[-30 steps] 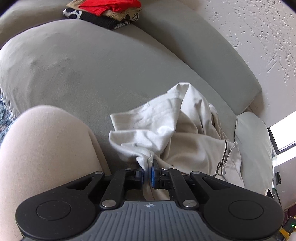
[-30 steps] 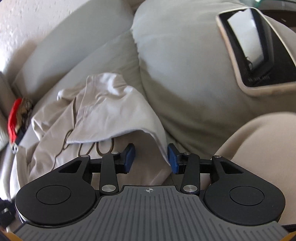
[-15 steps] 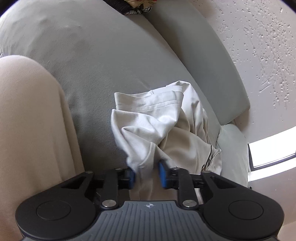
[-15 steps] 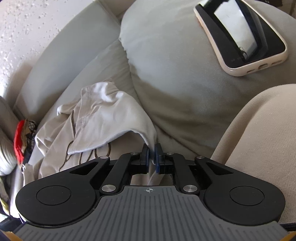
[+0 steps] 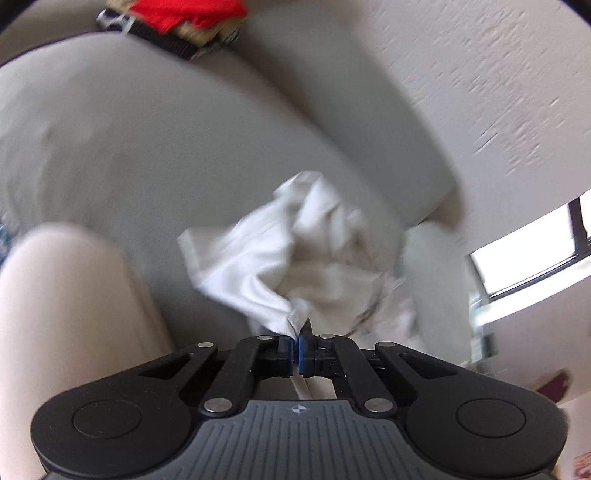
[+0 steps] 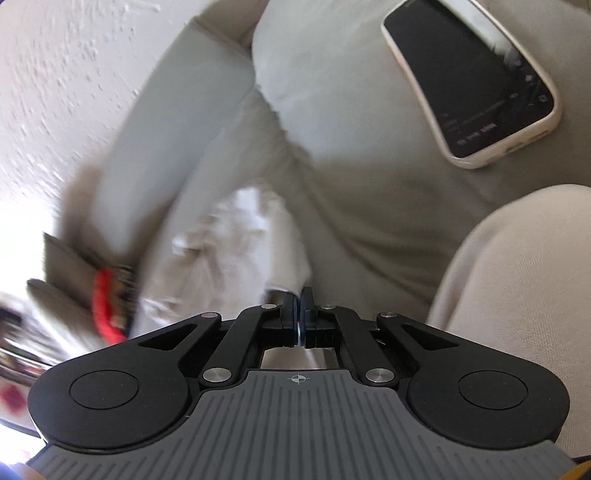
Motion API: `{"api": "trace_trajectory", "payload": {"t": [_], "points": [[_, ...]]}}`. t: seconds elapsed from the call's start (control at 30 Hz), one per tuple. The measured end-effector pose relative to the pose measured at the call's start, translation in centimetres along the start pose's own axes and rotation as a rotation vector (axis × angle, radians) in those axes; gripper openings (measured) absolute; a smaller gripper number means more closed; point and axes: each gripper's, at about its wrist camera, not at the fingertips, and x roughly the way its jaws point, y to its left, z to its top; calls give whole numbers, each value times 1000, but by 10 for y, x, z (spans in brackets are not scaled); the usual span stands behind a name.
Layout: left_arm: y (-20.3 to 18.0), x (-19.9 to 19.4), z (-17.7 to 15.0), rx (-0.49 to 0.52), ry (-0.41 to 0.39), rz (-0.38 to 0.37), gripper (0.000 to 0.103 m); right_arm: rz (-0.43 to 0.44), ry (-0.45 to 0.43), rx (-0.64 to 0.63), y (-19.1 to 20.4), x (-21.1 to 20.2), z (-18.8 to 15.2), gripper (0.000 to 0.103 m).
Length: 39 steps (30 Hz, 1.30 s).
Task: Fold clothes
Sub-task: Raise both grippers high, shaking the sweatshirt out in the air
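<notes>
My left gripper [image 5: 296,347] and right gripper [image 6: 298,317] each pinch an edge of the garment [image 5: 295,258], which lies crumpled on the sofa seat cushion [image 5: 129,155] ahead of me. My knee [image 5: 66,314] sits left of it. A pile of clothes [image 5: 177,18] rests beyond on the cushion. A phone [image 6: 469,81] lies on the cushion to the right.

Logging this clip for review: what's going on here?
A seated person is starting to fold a pale garment on a grey sofa. The left gripper and right gripper are each shut on an edge of it, and it is bunched, not yet folded. The blur suggests movement. A phone lies on a cushion; a folded pile sits further along.
</notes>
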Motion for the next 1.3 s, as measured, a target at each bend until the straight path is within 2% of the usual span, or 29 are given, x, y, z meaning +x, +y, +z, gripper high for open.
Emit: {"api": "trace_trajectory", "payload": {"t": [0.17,0.23,0.33,0.43,0.5,0.57,0.6,0.63,0.67,0.7,0.73,0.77,0.8,0.9,1.07,1.1,1.23,1.3], "points": [[-46,-33,46,-9,-122,-175,0,288,-20,79,42,-29,20,0],[-72,-49,65,10,-181,-247,0,417,-76,78,70,-49,30,0],[-120,-85,97,59,-326,-363,0,599,-237,24,120,-97,49,0],[-164,-134,122,92,-518,-475,0,747,-444,-79,172,-161,61,0],[-187,-165,134,101,-622,-561,0,793,-586,-182,207,-204,58,0],[-219,-187,131,209,-750,-500,0,698,-674,-317,244,-230,49,0],[-233,-189,129,253,-770,-449,0,641,-697,-370,263,-239,44,0],[-247,-189,128,292,-776,-395,0,640,-720,-400,274,-248,37,0],[-255,-191,127,304,-767,-396,0,647,-744,-428,284,-257,30,0],[-258,-195,125,307,-762,-435,0,667,-769,-453,288,-265,22,0],[-259,-200,120,319,-788,-441,0,655,-804,-489,292,-270,14,0],[-260,-204,114,335,-822,-433,0,641,-799,-493,293,-272,11,0],[-261,-204,112,343,-841,-387,0,627,-790,-493,294,-272,9,0],[-247,-196,121,222,-728,-430,0,596,-774,-499,293,-277,4,0],[-233,-209,114,232,-742,-441,0,592,-803,-538,280,-293,-3,0],[-230,-208,120,244,-735,-400,0,570,-789,-540,284,-287,0,0],[-208,-179,143,190,-604,-280,0,497,-642,-460,287,-227,28,0],[-193,-158,152,139,-508,-285,0,450,-590,-438,294,-194,46,0]]}}
